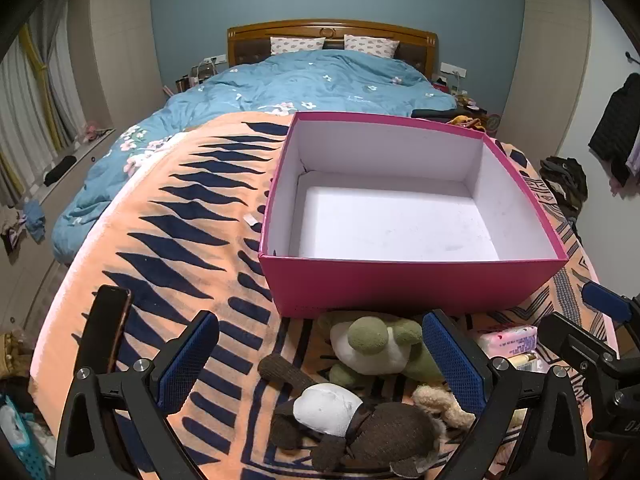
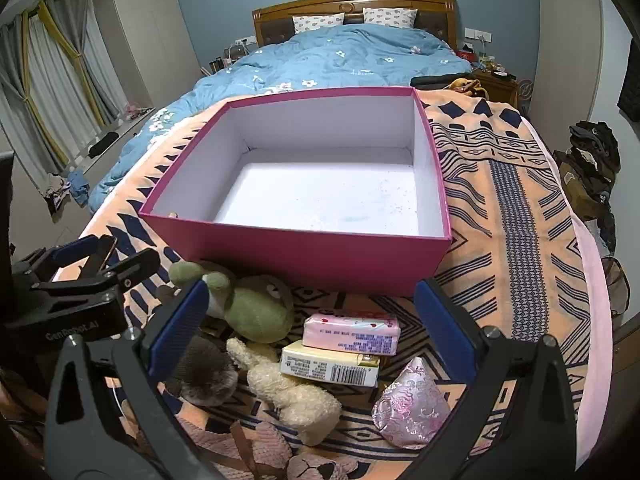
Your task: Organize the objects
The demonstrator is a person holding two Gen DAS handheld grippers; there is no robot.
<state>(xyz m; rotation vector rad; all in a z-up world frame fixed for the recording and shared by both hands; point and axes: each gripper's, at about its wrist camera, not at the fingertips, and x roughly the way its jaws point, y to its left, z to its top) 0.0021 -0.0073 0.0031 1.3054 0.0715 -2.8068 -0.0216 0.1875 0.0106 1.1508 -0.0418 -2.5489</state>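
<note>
Both grippers, left gripper (image 1: 320,360) and right gripper (image 2: 312,320), hang spread and empty over plush toys (image 2: 256,312) piled just before the empty pink box (image 2: 304,256), presumably their destination.

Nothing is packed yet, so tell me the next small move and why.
Probably lower the open left gripper onto the green frog toy between its fingers and close on it. The pink box just behind is empty, the toys and packets lie loose on the blanket before it, and neither gripper holds anything.
</note>
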